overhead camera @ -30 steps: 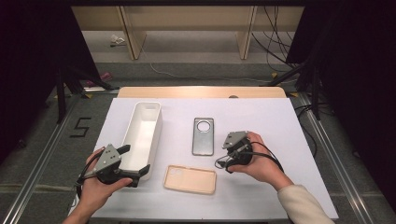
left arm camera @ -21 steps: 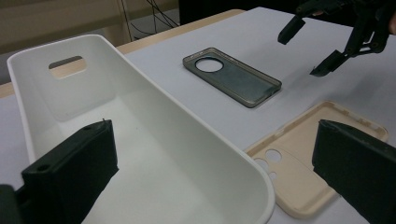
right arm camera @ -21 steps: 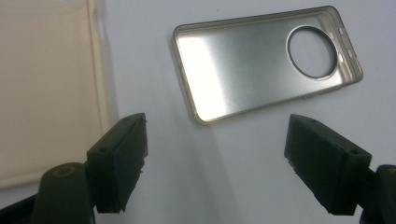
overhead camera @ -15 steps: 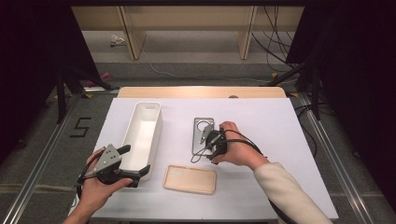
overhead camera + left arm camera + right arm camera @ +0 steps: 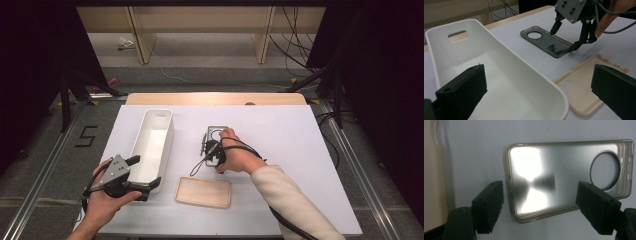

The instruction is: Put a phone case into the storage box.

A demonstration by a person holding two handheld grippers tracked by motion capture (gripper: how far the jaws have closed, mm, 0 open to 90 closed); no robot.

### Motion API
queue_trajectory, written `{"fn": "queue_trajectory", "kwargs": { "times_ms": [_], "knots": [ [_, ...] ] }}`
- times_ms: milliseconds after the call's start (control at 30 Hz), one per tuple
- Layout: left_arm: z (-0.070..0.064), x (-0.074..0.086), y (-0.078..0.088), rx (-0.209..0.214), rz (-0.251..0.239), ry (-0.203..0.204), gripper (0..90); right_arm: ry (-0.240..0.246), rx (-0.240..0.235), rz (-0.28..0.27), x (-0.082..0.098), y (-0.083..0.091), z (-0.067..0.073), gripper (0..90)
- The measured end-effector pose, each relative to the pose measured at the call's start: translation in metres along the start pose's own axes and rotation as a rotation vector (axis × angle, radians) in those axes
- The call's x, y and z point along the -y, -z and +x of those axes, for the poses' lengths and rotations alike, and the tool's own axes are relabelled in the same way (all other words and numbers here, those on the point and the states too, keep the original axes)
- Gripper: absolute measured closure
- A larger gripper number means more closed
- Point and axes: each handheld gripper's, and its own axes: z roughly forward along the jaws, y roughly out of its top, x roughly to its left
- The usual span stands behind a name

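The grey phone case (image 5: 564,180) lies flat on the white surface (image 5: 300,150), just right of the white bin (image 5: 152,145), and because it is thin and smooth, I think the jaws may slide over its edges or push it away instead of lifting it. The right claw (image 5: 212,150) is wide open above its near end, one jaw on each side, holding nothing. The left claw (image 5: 142,175) is also wide open and empty, beside the bin's near end, with the beige phone case (image 5: 203,191) just right of it.
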Motion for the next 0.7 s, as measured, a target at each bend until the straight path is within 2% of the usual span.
{"fn": "queue_trajectory", "kwargs": {
  "times_ms": [233,267,333,500,700],
  "knots": [
    [0.0001,0.0002,0.0001,0.004,-0.001,0.001,0.0,0.046,0.001,0.023,-0.0076,-0.0025,-0.0016,25.6],
    [0.0,0.0001,0.0,0.005,-0.001,0.001,0.0,0.057,-0.006,0.049,-0.009,-0.0024,-0.0016,26.2],
    [-0.0004,0.0001,-0.0002,0.005,-0.002,0.001,0.0,0.068,-0.006,0.049,-0.009,-0.0039,-0.0022,26.5],
    [-0.0004,0.0,-0.0002,0.007,-0.002,0.002,0.0,0.054,-0.031,0.062,-0.0074,-0.0071,-0.0026,28.2],
    [-0.0009,0.0,-0.0007,0.011,0.0,-0.003,0.0,0.07,-0.056,0.071,-0.009,-0.0075,-0.0034,36.3]
  ]
}}
